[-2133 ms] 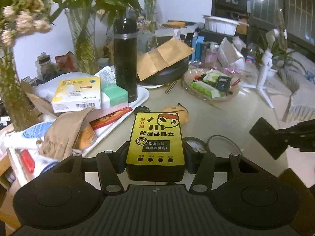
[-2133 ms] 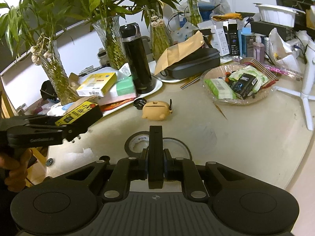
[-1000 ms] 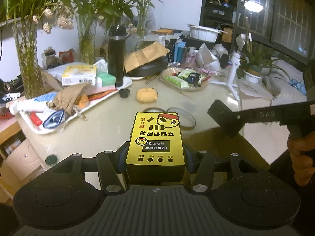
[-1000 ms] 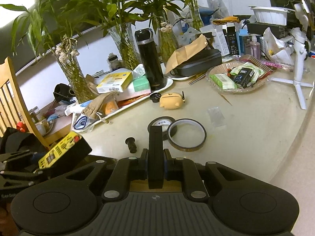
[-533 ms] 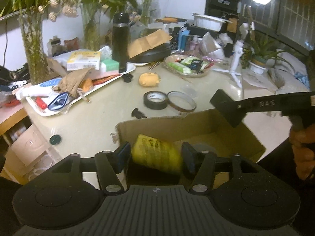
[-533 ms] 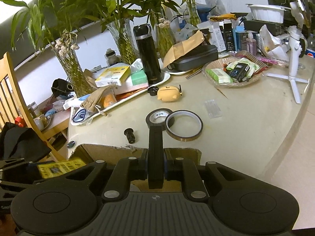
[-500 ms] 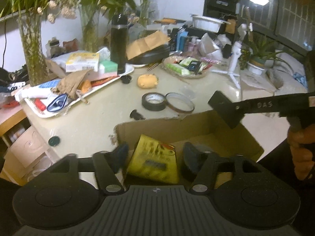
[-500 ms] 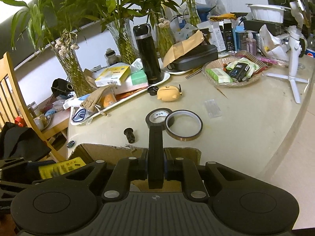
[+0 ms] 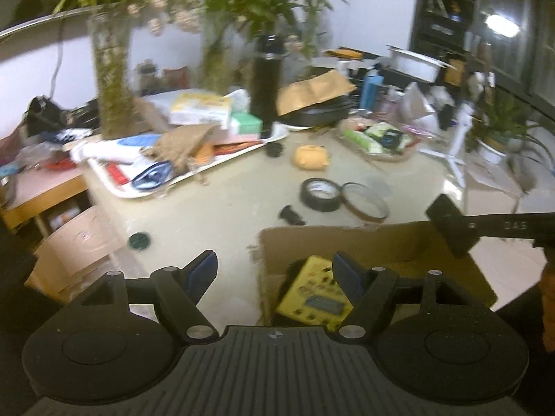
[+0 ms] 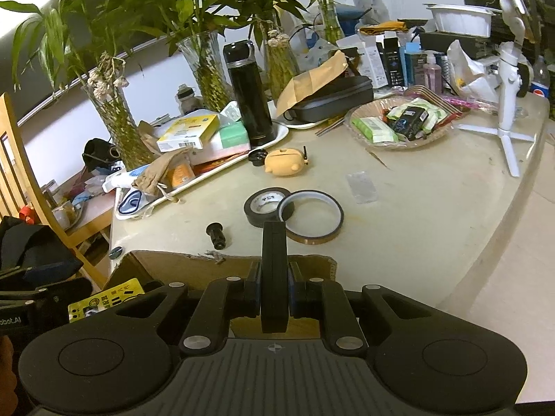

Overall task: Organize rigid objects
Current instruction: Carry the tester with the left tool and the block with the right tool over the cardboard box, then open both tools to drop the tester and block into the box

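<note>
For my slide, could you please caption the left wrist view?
Left gripper open, fingers just parted, yellow device lying released in the cardboard box.

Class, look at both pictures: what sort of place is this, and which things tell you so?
Most likely a lived-in home, perhaps a dining or living room. A cluttered table holds bamboo stems in glass vases, a black flask and a dish of snack packets, with a wooden chair beside it.

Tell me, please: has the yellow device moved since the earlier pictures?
Yes. The yellow device left the open left hand-held gripper, whose jaws have just been opening, and now lies inside the cardboard box, below the table edge.
</note>
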Demonstrator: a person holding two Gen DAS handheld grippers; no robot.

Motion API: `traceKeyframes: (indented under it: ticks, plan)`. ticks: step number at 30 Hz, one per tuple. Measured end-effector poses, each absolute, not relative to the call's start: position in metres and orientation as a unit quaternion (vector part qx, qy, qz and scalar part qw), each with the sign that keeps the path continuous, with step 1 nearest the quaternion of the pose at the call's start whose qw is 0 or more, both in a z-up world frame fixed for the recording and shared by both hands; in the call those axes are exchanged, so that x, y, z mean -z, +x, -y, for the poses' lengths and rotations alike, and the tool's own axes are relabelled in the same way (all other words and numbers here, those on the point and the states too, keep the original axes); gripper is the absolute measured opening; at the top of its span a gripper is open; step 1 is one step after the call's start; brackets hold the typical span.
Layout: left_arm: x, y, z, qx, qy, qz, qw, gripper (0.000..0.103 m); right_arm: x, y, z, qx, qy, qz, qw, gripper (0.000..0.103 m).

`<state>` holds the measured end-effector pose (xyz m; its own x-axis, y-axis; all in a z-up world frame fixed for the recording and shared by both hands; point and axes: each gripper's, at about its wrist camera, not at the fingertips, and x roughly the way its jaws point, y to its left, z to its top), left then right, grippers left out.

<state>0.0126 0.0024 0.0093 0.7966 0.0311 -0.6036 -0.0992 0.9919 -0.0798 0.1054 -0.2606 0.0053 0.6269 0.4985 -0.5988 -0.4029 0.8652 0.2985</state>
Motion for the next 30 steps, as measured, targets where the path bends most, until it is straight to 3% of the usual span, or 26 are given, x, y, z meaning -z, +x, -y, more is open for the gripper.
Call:
traceKeyframes:
  ticks: [13, 22, 30]
  plan:
    - [-0.013, -0.017, -0.015, -0.085, -0.066, -0.342, 0.933, 0.073, -0.011, 0.11, 0.252, -0.267, 0.072, -0.345, 0.897, 0.017]
    - [0.006, -0.001, 0.009, -0.067, 0.0, -0.4, 0.914, 0.073, -0.009, 0.111, 0.255, -0.263, 0.069, -0.349, 0.897, 0.017]
    - [0.001, -0.004, 0.015, -0.033, -0.012, -0.379, 0.925, 0.073, -0.006, 0.109, 0.264, -0.25, 0.07, -0.352, 0.899, 0.017]
